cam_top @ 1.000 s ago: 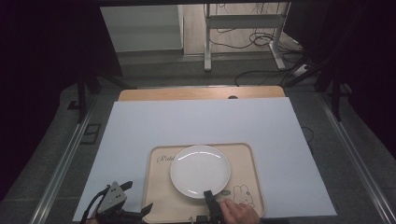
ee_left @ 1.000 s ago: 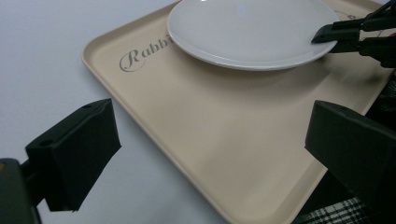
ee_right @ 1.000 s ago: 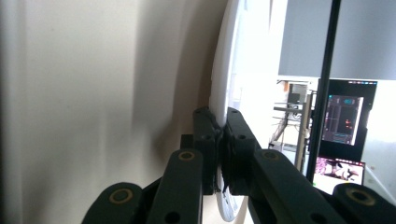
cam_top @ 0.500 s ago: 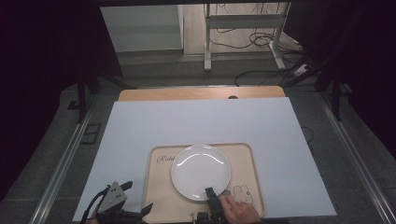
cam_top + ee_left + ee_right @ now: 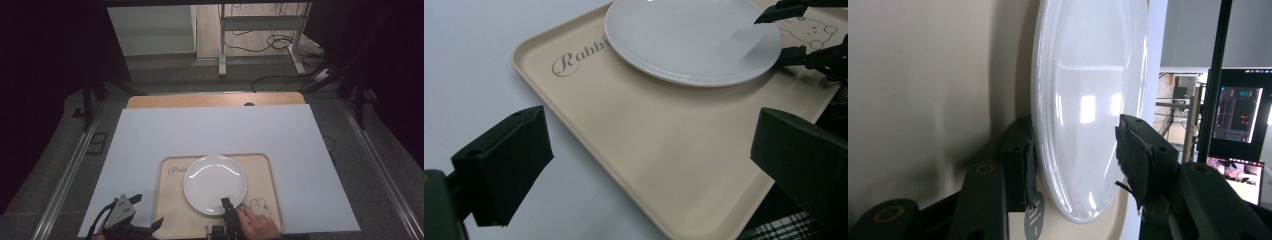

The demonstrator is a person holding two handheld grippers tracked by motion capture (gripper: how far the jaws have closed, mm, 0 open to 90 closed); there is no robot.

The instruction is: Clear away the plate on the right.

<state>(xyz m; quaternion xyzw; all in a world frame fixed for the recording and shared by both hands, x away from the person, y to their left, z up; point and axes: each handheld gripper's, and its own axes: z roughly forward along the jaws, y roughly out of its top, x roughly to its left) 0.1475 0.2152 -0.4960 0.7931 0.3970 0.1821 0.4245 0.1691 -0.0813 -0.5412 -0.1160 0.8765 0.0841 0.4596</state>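
Note:
A white plate point(image 5: 212, 180) lies on a beige tray point(image 5: 170, 215) with "Rabbit" lettering, near the table's front edge. My right gripper point(image 5: 227, 206) reaches over the plate's near rim, a hand behind it. In the right gripper view its jaws stand apart astride the plate point(image 5: 1083, 65), one under the rim and one over it, so the right gripper point(image 5: 1075, 125) is open. The left gripper view shows a gap between that right gripper point(image 5: 771, 37) and the plate point(image 5: 689, 35). My left gripper point(image 5: 150, 229) is wide open and empty by the tray's point(image 5: 634, 130) near left corner.
A white sheet point(image 5: 210, 130) covers the wooden table, whose bare strip point(image 5: 215, 100) shows at the back. A rabbit drawing point(image 5: 257, 205) marks the tray's right side. Metal rails run along both sides; a frame and cables stand on the floor beyond.
My right gripper has edged forward a little over the plate's near rim. The plate and the left gripper have hardly moved.

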